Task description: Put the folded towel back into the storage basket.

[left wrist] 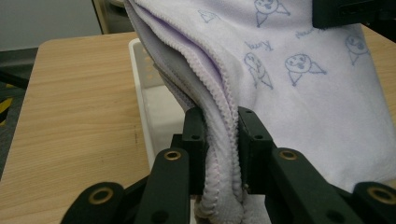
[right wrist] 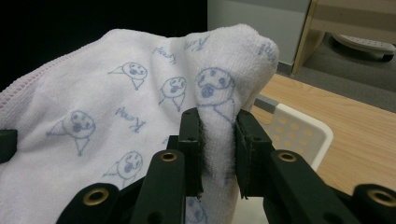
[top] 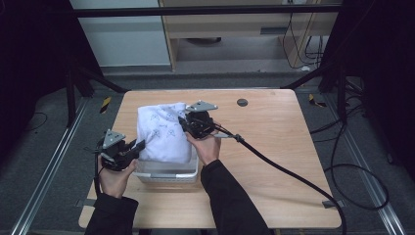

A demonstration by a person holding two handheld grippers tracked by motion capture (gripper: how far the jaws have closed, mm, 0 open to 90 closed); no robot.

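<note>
A folded white towel (top: 163, 133) with little blue faces sits over a white basket (top: 169, 174) on the wooden table (top: 274, 147); the left gripper (top: 139, 146) pinches the towel's stitched edge tight between its black jaws; the right gripper (top: 185, 123) squeezes a raised fold of the same towel at the far side; both hold the towel above the basket.

Towel (left wrist: 299, 93): soft fuzzy terry cloth, stitched hem, printed pattern. Basket (right wrist: 299, 133): smooth white perforated plastic. Tabletop (top: 274, 142): matt light wood grain. Left gripper (left wrist: 219, 140): matt black plastic, brass-coloured rivets.
</note>
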